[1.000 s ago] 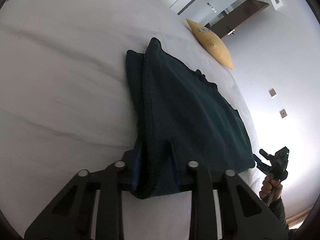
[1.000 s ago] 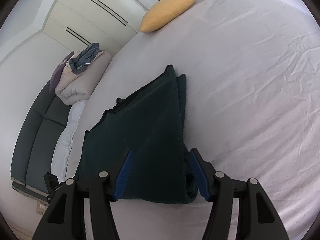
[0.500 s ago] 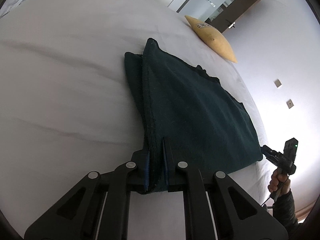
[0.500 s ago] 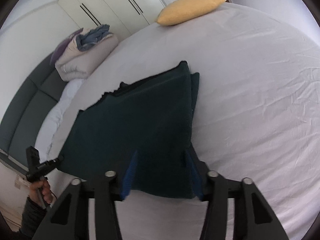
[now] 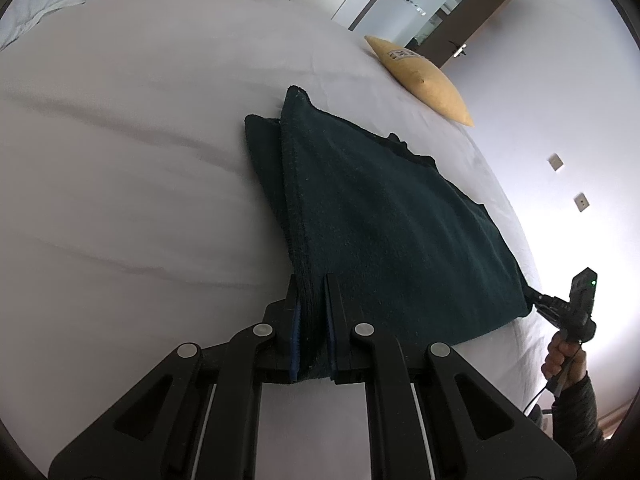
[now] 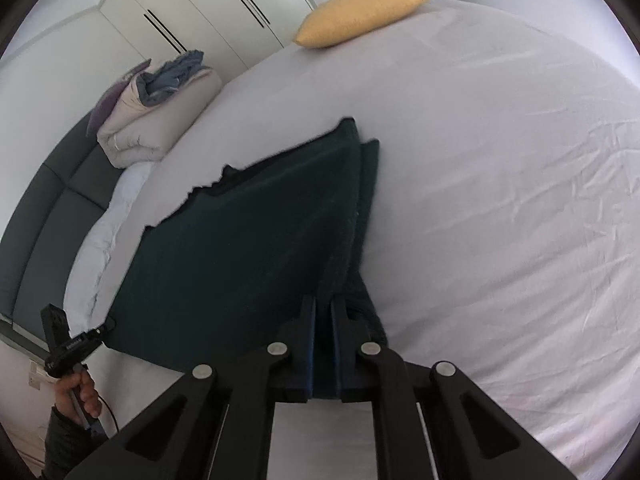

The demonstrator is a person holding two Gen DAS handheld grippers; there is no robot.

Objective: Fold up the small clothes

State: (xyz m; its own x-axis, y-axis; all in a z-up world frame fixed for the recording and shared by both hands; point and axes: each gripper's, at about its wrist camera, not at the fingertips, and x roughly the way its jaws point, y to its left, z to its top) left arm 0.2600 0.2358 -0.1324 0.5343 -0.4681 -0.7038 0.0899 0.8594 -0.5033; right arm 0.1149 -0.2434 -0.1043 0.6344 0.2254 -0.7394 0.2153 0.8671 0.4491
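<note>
A dark green cloth (image 5: 384,220) lies folded on the white bed (image 5: 120,160). It also shows in the right wrist view (image 6: 260,232). My left gripper (image 5: 313,284) is shut on the cloth's near left corner. My right gripper (image 6: 323,304) is shut on the cloth's near right corner. Each gripper shows small in the other's view, the right one (image 5: 540,300) at the cloth's far corner, and the left one (image 6: 106,326) likewise. The cloth's near edge hangs taut between them, slightly raised.
A yellow pillow (image 5: 424,80) lies at the bed's far edge and shows in the right wrist view (image 6: 360,14). A rolled duvet (image 6: 156,120) sits by the dark headboard (image 6: 36,220). Wardrobe doors (image 6: 192,20) stand behind.
Both grippers have closed from open onto the cloth's near corners. The near edge has lifted slightly off the bed.
</note>
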